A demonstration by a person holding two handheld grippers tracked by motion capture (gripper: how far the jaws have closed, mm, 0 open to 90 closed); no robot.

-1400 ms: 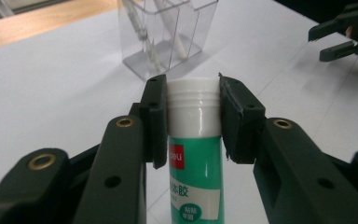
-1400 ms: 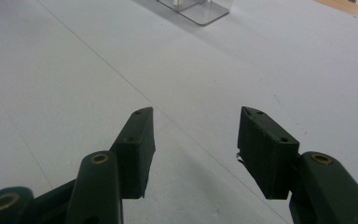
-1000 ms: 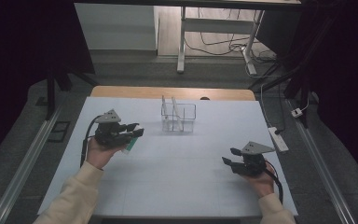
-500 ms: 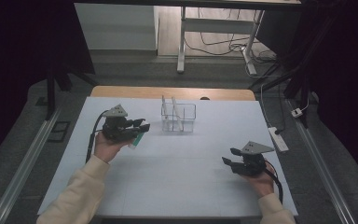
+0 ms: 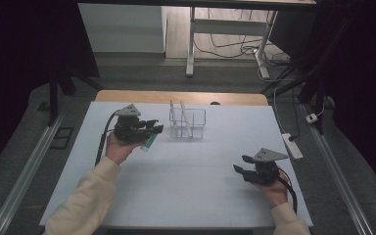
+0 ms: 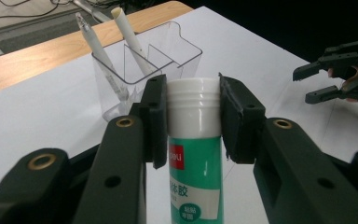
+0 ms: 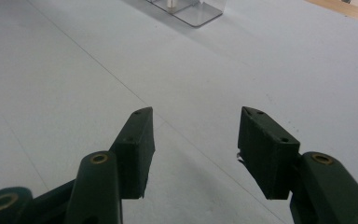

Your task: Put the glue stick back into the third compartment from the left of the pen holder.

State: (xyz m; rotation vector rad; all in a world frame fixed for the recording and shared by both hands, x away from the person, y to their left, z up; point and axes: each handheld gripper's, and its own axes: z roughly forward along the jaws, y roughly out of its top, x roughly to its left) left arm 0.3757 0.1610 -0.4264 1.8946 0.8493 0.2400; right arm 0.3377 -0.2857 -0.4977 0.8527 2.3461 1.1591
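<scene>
My left gripper is shut on a green glue stick with a white cap, clamped at the cap. It hovers just left of a clear two-compartment holder that has two white pens standing in it. My right gripper rests low near the table's front right, open, with nothing between its jaws. It also shows in the left gripper view, as the right gripper far off at the right.
A white table carries everything, with a wooden strip along its far edge. A white power strip lies at the right edge. Dark floor, metal rails and cables surround the table.
My left gripper has carried the glue stick forward and to the right, closer to the clear holder. The right gripper has stayed put.
</scene>
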